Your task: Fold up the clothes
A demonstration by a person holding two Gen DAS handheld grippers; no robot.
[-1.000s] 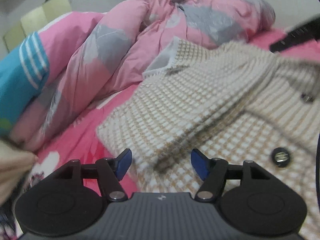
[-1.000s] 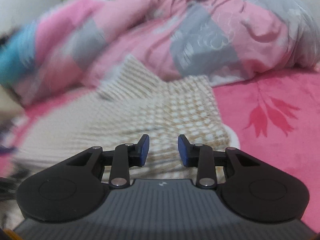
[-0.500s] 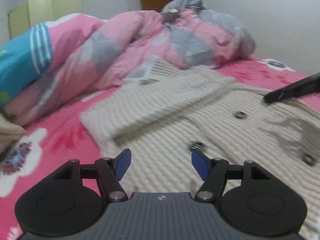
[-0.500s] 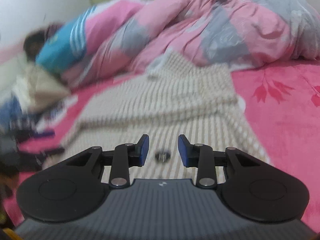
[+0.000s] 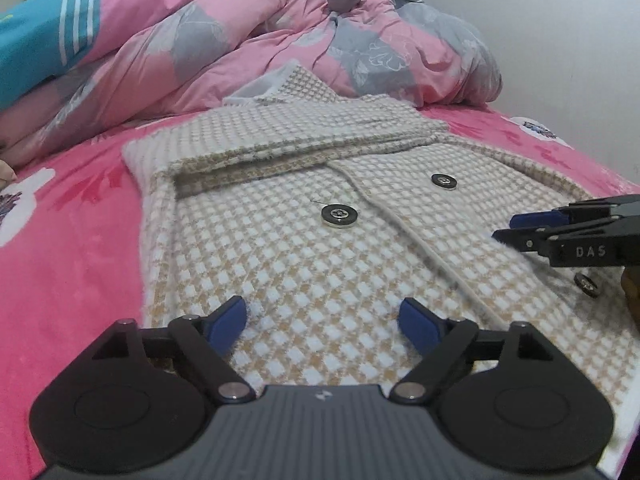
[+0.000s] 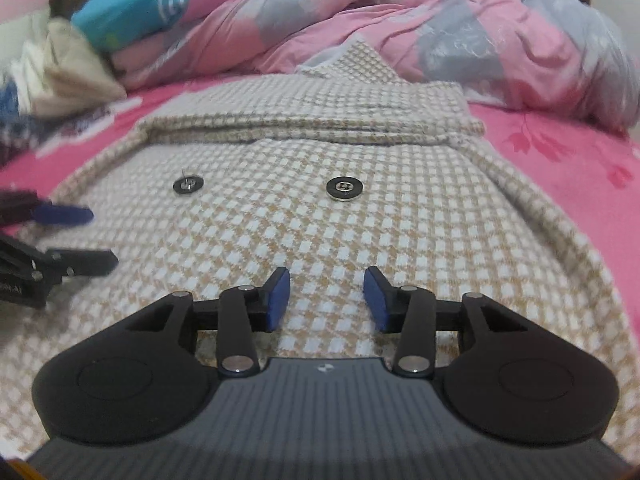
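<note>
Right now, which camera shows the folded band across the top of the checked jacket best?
The right wrist view: the folded band runs unbroken, edge to edge, straight ahead. The left wrist view shows the folded band at a slant, its right end tapering off.

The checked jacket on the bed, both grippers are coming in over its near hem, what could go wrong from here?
1. Both grippers, left and right, are opening over flat jacket cloth and may pinch only the top layer.
2. A pad could land on a button.
3. Lifting might undo the sleeve fold.
</note>
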